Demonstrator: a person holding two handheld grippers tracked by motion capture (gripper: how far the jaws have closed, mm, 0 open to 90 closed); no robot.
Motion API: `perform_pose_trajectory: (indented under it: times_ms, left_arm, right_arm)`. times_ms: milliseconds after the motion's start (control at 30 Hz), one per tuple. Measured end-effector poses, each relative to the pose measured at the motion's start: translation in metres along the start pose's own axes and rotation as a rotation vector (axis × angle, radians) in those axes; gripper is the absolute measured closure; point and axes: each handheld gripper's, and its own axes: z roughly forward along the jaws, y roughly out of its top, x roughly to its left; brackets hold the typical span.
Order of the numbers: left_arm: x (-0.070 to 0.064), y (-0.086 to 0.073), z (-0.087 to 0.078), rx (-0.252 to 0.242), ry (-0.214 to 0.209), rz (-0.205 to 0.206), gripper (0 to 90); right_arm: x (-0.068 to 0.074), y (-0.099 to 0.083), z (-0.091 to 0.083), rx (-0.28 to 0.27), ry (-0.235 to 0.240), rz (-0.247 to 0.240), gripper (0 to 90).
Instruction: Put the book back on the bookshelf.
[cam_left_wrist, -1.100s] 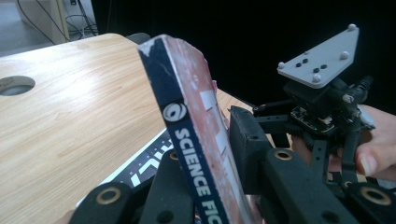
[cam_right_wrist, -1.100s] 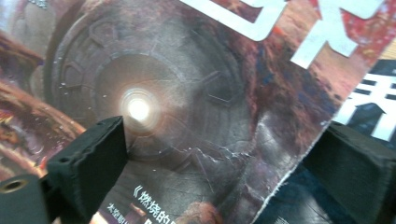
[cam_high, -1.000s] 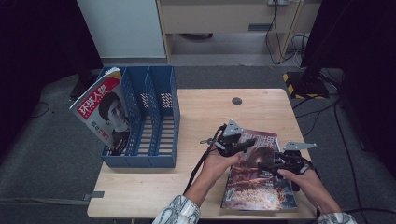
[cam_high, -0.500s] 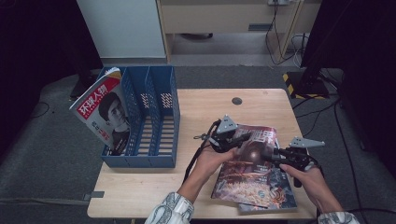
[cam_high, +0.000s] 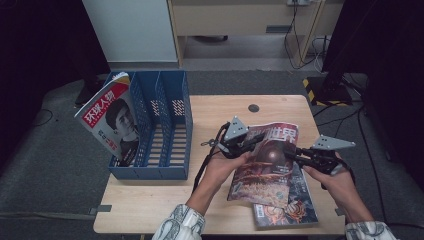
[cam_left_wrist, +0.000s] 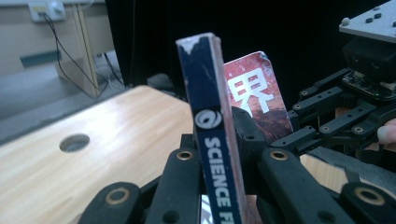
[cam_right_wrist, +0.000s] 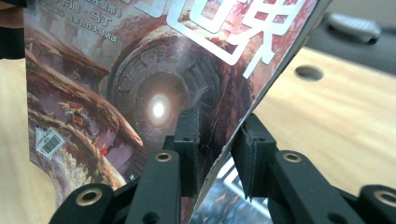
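Note:
A red science-fiction magazine (cam_high: 267, 160) is held up off the wooden table (cam_high: 150, 200), tilted, between both grippers. My left gripper (cam_high: 252, 142) is shut on its dark blue spine (cam_left_wrist: 217, 154) at the left edge. In the high view my right gripper (cam_high: 292, 152) sits at the magazine's right edge. In the right gripper view its jaws stand either side of the cover's edge (cam_right_wrist: 219, 149), pinching it. In the left gripper view the right gripper (cam_left_wrist: 345, 116) shows just beyond the cover.
A second magazine (cam_high: 290, 210) lies flat on the table under the lifted one. A blue three-slot file rack (cam_high: 170, 130) stands at the table's left, with a red-and-white magazine (cam_high: 112, 120) leaning in its leftmost slot. A round cable hole (cam_high: 253, 108) sits near the far edge.
The red magazine lay flat on the lower one a second ago. Both grippers have raised and tilted it, left edge up, and shifted it slightly left, uncovering the lower magazine.

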Motion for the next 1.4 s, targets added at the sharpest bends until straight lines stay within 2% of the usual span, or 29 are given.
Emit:
perform_pose_trajectory:
  times_ms: [167, 200, 300, 367, 400, 433, 467, 567, 767, 833, 900, 1000, 1133, 1167, 1233, 1267, 1400]
  left_arm:
    - [0.001, 0.008, -0.002, -0.022, 0.012, 0.020, 82.2]
    - [0.001, 0.011, -0.003, -0.035, 0.016, 0.030, 82.2]
    - [0.001, 0.014, -0.003, -0.048, 0.023, 0.042, 82.1]
    - [0.001, 0.016, -0.003, -0.059, 0.029, 0.054, 82.2]
    - [0.000, 0.018, -0.003, -0.074, 0.037, 0.075, 82.3]
    - [0.000, 0.018, -0.003, -0.074, 0.037, 0.075, 82.3]
    - [0.001, 0.018, -0.003, -0.091, 0.036, 0.075, 82.5]
    - [0.003, 0.016, -0.005, -0.106, 0.020, 0.055, 82.4]
    - [0.003, 0.012, -0.008, -0.124, 0.001, 0.051, 79.4]
    - [0.002, 0.009, -0.008, -0.133, -0.002, 0.063, 78.8]
    - [0.002, 0.006, -0.008, -0.160, -0.010, 0.057, 78.0]
    - [0.002, 0.004, -0.007, -0.173, -0.026, 0.051, 76.4]
    - [0.001, 0.004, -0.007, -0.176, -0.051, 0.054, 72.8]
    - [0.001, 0.004, -0.007, -0.177, -0.073, 0.054, 72.4]
    - [0.001, 0.004, -0.007, -0.175, -0.076, 0.055, 71.4]
    - [0.001, 0.004, -0.006, -0.174, -0.089, 0.042, 71.1]
    - [0.001, 0.006, -0.005, -0.160, -0.115, 0.038, 69.0]
  right_arm:
    - [0.001, 0.012, -0.005, -0.015, -0.041, -0.032, 74.3]
    - [0.002, 0.018, -0.008, -0.030, -0.062, -0.051, 75.3]
    - [0.002, 0.023, -0.011, -0.046, -0.070, -0.060, 76.3]
    - [0.003, 0.029, -0.014, -0.059, -0.104, -0.089, 77.5]
    - [0.003, 0.031, -0.015, -0.063, -0.115, -0.093, 77.9]
    - [0.003, 0.031, -0.015, -0.063, -0.115, -0.093, 77.9]
    - [0.003, 0.033, -0.017, -0.078, -0.138, -0.102, 79.0]
    - [0.003, 0.031, -0.019, -0.090, -0.130, -0.101, 79.1]
    - [0.005, 0.030, -0.023, -0.088, -0.111, -0.107, 78.8]
    - [0.005, 0.029, -0.024, -0.090, -0.113, -0.108, 78.7]
    - [0.007, 0.027, -0.026, -0.095, -0.110, -0.109, 78.8]
    - [0.007, 0.026, -0.027, -0.096, -0.104, -0.107, 78.8]
    - [0.007, 0.026, -0.029, -0.094, -0.095, -0.111, 78.8]
    - [0.007, 0.026, -0.029, -0.095, -0.094, -0.112, 78.8]
    - [0.007, 0.026, -0.029, -0.095, -0.094, -0.113, 78.8]
    - [0.007, 0.026, -0.030, -0.092, -0.093, -0.111, 78.9]
    - [0.009, 0.026, -0.029, -0.095, -0.089, -0.115, 79.2]
